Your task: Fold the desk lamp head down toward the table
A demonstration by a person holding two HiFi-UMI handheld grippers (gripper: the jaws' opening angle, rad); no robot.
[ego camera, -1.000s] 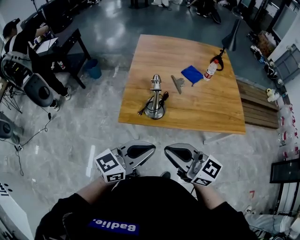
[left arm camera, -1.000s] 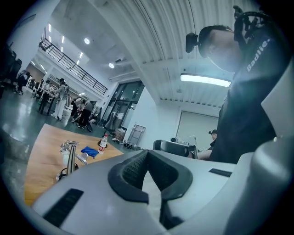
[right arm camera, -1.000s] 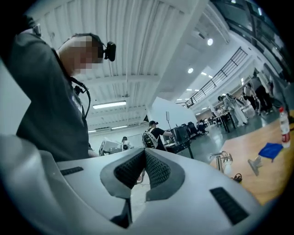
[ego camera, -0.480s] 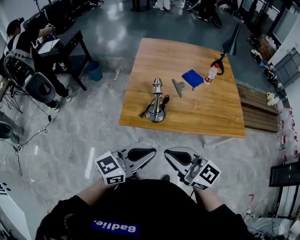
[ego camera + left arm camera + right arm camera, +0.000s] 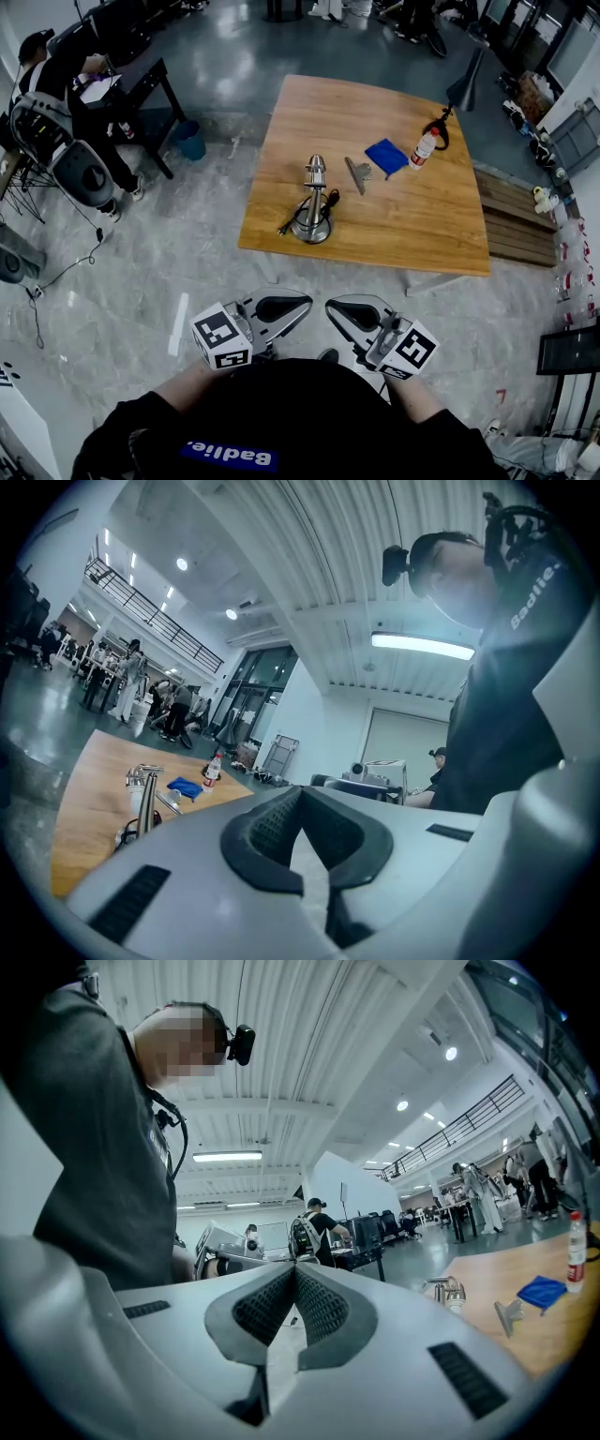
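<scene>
The desk lamp (image 5: 312, 202) stands upright on the near left part of the wooden table (image 5: 422, 216), with a round metal base, a chrome stem and its black cord coiled beside it. It also shows small in the left gripper view, the lamp (image 5: 143, 797) at the left, and in the right gripper view, the lamp (image 5: 446, 1291) at the right. Both grippers are held close to my chest, well short of the table, tips turned toward each other. My left gripper (image 5: 302, 302) is shut and empty. My right gripper (image 5: 331, 308) is shut and empty too.
On the table lie a grey metal clip (image 5: 356, 172), a blue cloth (image 5: 384, 153) and a small bottle (image 5: 422, 143). A person sits at a dark desk (image 5: 131, 80) at the far left, near a blue bucket (image 5: 188, 139). A low bench (image 5: 511, 216) stands to the right of the table.
The right gripper has rolled a little and its marker cube has shifted slightly left. The left gripper and the lamp have stayed as they were.
</scene>
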